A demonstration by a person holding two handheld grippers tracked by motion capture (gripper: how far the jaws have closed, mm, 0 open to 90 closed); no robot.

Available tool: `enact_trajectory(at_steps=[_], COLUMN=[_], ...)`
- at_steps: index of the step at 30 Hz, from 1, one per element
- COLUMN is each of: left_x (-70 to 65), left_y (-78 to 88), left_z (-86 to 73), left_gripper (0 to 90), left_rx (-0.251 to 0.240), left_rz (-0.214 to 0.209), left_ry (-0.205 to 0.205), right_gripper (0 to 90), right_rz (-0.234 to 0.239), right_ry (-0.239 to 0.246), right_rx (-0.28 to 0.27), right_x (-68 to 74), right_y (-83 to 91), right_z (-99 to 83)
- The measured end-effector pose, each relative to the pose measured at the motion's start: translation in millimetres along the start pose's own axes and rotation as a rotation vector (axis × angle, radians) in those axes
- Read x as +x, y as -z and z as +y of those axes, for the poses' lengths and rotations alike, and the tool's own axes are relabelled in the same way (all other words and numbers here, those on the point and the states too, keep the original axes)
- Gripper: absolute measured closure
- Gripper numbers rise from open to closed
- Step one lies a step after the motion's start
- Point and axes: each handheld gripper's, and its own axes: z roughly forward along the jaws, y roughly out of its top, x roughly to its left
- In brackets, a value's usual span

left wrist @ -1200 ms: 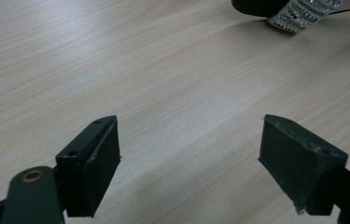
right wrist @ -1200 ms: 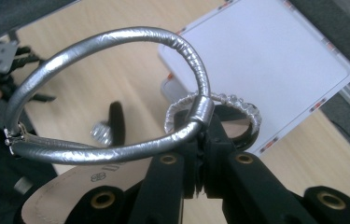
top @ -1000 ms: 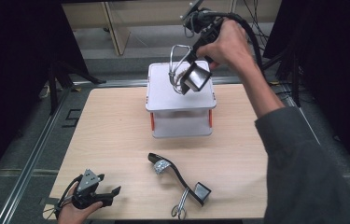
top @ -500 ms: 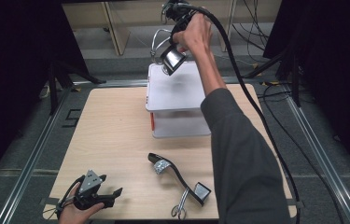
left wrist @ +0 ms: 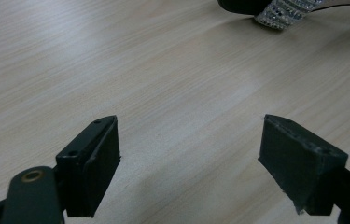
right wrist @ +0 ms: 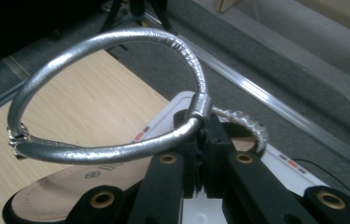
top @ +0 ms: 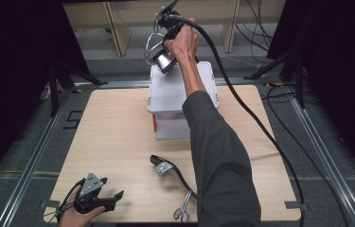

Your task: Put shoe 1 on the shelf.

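The right gripper (top: 162, 47) has moved farther from the person, now past the far edge of the white box (top: 170, 94); its fingers are closed on the silver strap of a sandal (right wrist: 102, 154), held in the air. The left gripper (top: 100, 197) stays low at the counter (top: 113, 142) near corner, fingers wide. A second sandal (top: 164, 166) lies on the counter.

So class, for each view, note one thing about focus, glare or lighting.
High view: evenly lit table, black surroundings, slightly soft. Left gripper view: wood grain sharp, a pale sheen mid-table, the near fingers dark and soft. Right gripper view: the silver strap shows bright highlights; the floor behind is blurred.
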Motion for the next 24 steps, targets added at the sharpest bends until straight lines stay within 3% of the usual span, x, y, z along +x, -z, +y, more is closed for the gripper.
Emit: enact_trajectory(at_steps=[3,7,9,10,13,17,18,21,24], left_x=[-0.5,-0.7,-2.6,-1.2,-1.6,-3.2,-3.1,-4.8,-3.5], left_y=[-0.2,0.4,-0.5,0.1,-0.5,-2.3,-2.1,-2.4,-2.0], left_z=[0.0,0.3,0.1,0.2,-0.3,-0.9,-0.5,-0.2,-0.9], left_gripper=[19.8,19.9,19.9,19.9,19.8,19.8,19.9,19.9,19.9], left_rx=[-0.008,0.003,-0.013,0.002,-0.002,0.011,0.017,0.003,0.016], left_rz=[-0.001,0.01,0.0,0.009,0.011,0.01,0.016,0.009,0.019], left_ry=[0.014,-0.006,0.015,-0.005,-0.001,0.0,-0.014,0.0,-0.019], right_gripper=[87.9,87.8,87.8,87.7,87.7,87.3,87.2,86.6,86.4], right_rz=[0.024,0.026,0.035,0.042,0.06,0.07,0.069,0.061,0.069], right_ry=[-0.012,0.025,0.02,0.017,-0.001,0.021,0.008,0.055,0.035], right_rx=[0.004,0.04,0.055,0.058,0.084,0.097,0.105,0.119,0.147], right_x=[1.8,5.4,6.7,7.0,7.4,7.2,7.8,7.8,10.4], right_y=[0.4,1.4,0.5,-0.4,-3.6,-4.4,-3.5,-3.8,-7.5], right_z=[-6.8,-17.7,-25.7,-29.2,-46.1,-61.3,-64.1,-70.6,-79.4])
